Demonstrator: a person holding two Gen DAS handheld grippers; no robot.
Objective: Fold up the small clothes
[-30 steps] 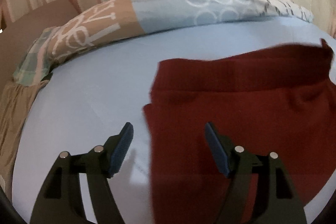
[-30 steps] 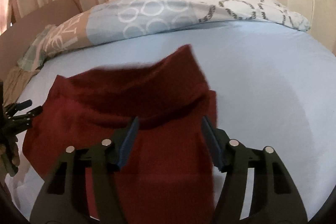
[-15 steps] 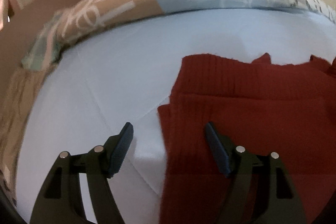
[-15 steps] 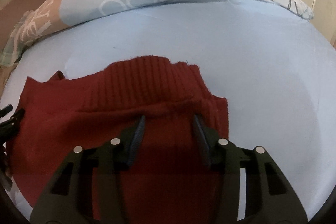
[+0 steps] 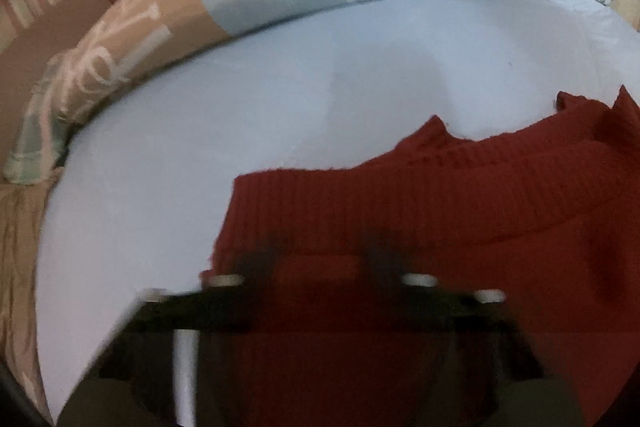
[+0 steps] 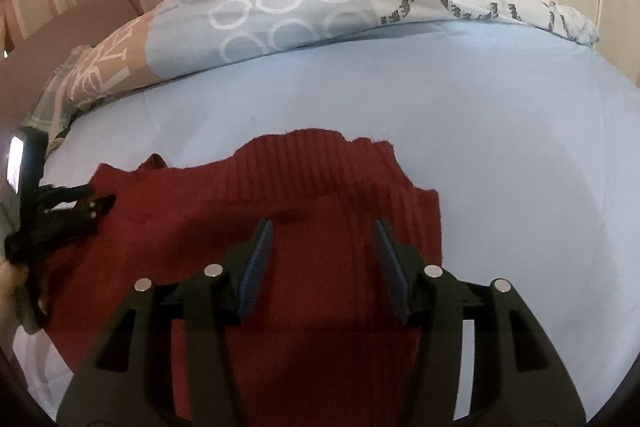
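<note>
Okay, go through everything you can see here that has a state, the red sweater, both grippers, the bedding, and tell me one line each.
Red knit sweater: lying on the sheet, partly folded, top layer doubled over.
Left gripper: jaws closing over the sweater's left part; blurred, grip unclear.
Right gripper: jaws opening, pads apart above the sweater, not pinching it.
Light blue sheet: spread smooth.
Patterned duvet: bunched along the far edge.

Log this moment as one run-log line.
phase: folding | item: red knit garment on blue sheet | left tool: closing | right tool: opening

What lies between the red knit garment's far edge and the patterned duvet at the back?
Only bare light-blue sheet between the red garment and the duvet; right wrist view shows it clearest.
</note>
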